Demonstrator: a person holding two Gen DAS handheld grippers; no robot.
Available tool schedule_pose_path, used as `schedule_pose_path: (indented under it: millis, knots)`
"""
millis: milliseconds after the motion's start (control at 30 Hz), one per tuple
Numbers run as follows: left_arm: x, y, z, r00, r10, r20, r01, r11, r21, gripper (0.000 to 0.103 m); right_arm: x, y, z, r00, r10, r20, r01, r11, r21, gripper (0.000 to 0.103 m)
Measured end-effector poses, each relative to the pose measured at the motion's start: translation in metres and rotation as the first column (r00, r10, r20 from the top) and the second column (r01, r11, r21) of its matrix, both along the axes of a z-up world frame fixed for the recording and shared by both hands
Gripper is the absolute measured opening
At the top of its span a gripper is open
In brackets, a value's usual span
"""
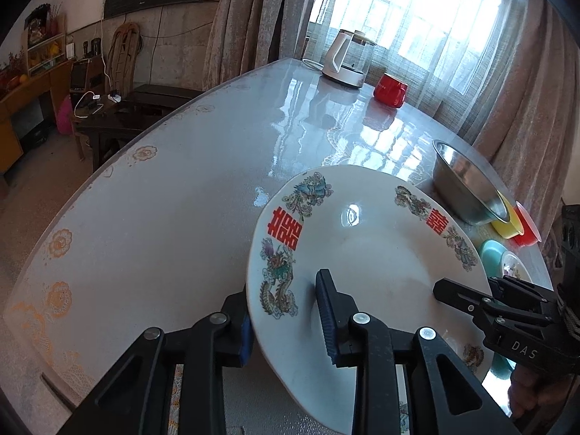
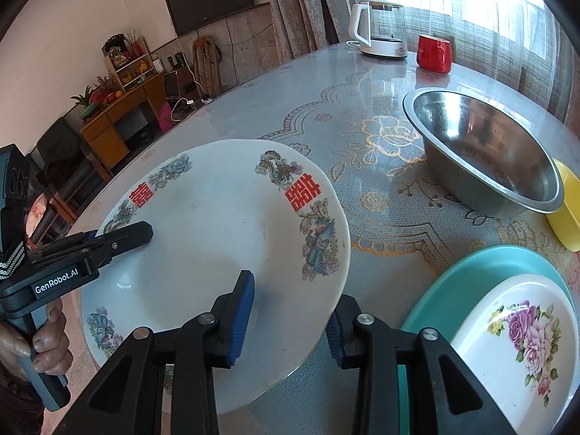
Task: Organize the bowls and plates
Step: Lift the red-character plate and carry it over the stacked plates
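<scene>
A large white plate with red characters and dragon prints [image 1: 362,246] [image 2: 217,239] is held above the table between both grippers. My left gripper [image 1: 286,322] straddles its left rim, one finger above and one below. My right gripper [image 2: 290,322] straddles the opposite rim; it shows in the left wrist view [image 1: 467,297], and the left gripper shows in the right wrist view [image 2: 119,237]. A steel bowl [image 2: 482,152] [image 1: 467,185] stands to the right. A white flowered plate [image 2: 518,344] lies on a teal plate [image 2: 467,272]. A yellow bowl [image 2: 569,210] sits beside the steel bowl.
A white kettle [image 2: 380,32] and a red mug [image 2: 433,54] stand at the table's far end [image 1: 181,199]. A red bowl [image 1: 527,228] lies behind the yellow one [image 1: 507,224]. Curtains hang close on the right. The table's left edge drops to the floor.
</scene>
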State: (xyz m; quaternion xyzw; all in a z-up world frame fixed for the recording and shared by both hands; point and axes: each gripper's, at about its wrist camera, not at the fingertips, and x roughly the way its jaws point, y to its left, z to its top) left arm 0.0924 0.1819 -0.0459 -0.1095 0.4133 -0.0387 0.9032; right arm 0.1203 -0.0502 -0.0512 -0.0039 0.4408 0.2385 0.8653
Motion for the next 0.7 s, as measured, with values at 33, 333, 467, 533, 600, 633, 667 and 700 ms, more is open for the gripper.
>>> schedule_pose_path:
  millis: [33,333,467,533,600,633,667,700]
  knots:
    - [-0.003,0.0,0.0,1.0,-0.004,0.002,0.004,1.0,-0.005,0.03,-0.001,0.0,0.0,1.0,-0.004,0.001,0.004,1.0,0.0,0.036]
    - [-0.02,0.005,-0.002,1.0,0.016,0.002,-0.016,0.998,-0.059,0.028,-0.01,0.002,0.004,1.0,0.014,-0.008,-0.014,0.999,0.05,0.035]
    - [-0.024,0.001,0.001,1.0,0.009,0.014,-0.008,0.999,-0.052,0.028,-0.014,-0.002,0.009,1.0,0.013,0.005,-0.014,0.998,0.069,0.035]
    - [-0.025,-0.003,0.002,1.0,0.006,0.025,-0.005,0.999,-0.042,0.028,-0.016,-0.003,0.011,1.0,0.012,0.022,-0.013,0.998,0.063,0.034]
    - [-0.027,-0.005,0.003,0.999,0.001,0.035,0.0,0.999,-0.033,0.028,-0.017,-0.004,0.012,1.0,0.01,0.029,-0.011,0.998,0.058,0.032]
    - [-0.028,-0.007,0.002,0.999,-0.003,0.038,0.004,0.999,-0.031,0.028,-0.017,-0.005,0.012,1.0,0.008,0.03,-0.009,0.999,0.052,0.032]
    - [-0.028,-0.008,0.001,0.999,-0.006,0.039,0.007,1.0,-0.027,0.028,-0.019,-0.005,0.011,0.999,0.008,0.034,-0.009,0.999,0.043,0.032]
    - [-0.028,-0.007,-0.001,0.999,-0.005,0.036,0.006,1.0,-0.028,0.028,-0.019,-0.005,0.009,0.999,0.012,0.035,-0.013,0.999,0.032,0.032]
